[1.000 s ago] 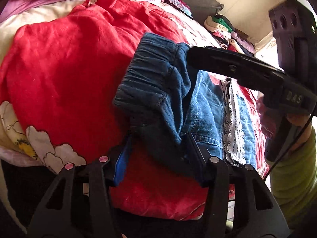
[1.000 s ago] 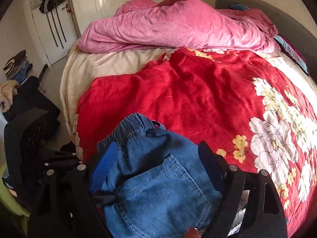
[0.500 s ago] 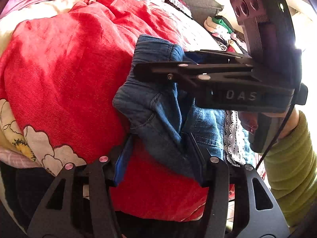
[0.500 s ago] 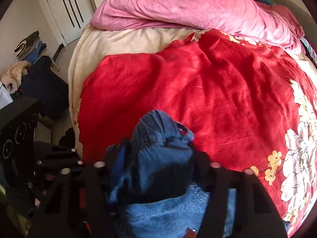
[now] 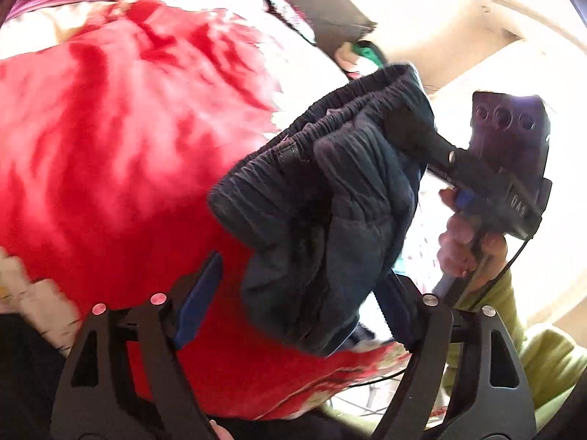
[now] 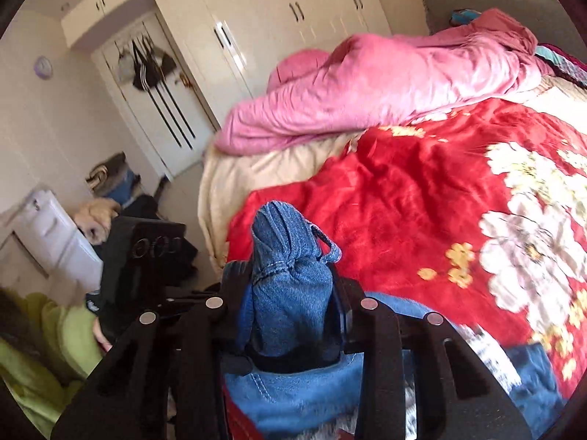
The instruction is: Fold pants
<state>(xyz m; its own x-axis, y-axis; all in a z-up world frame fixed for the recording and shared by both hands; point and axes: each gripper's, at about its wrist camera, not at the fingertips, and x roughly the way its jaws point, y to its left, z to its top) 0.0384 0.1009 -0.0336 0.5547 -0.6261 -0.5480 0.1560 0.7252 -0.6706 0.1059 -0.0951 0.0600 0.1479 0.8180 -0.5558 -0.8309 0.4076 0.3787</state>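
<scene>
The blue denim pants hang bunched above the red floral blanket, dark against the window light. My right gripper bites the elastic waistband from the right. In the right wrist view my right gripper is closing, and its pads squeeze a gathered wad of the pants. More denim trails below it. My left gripper is opening. The cloth hangs between its fingers, and the blue left pad stands apart from it.
A pink duvet lies heaped at the far side of the bed, over a cream sheet. White wardrobes and a door with hanging bags stand behind. A person's green sleeve is at the right. Clothes and a dark chair crowd the floor at the left.
My right gripper has closed on the waistband and lifted it off the blanket. My left jaws have spread wider and no longer pinch the cloth. Both views have tilted up.
</scene>
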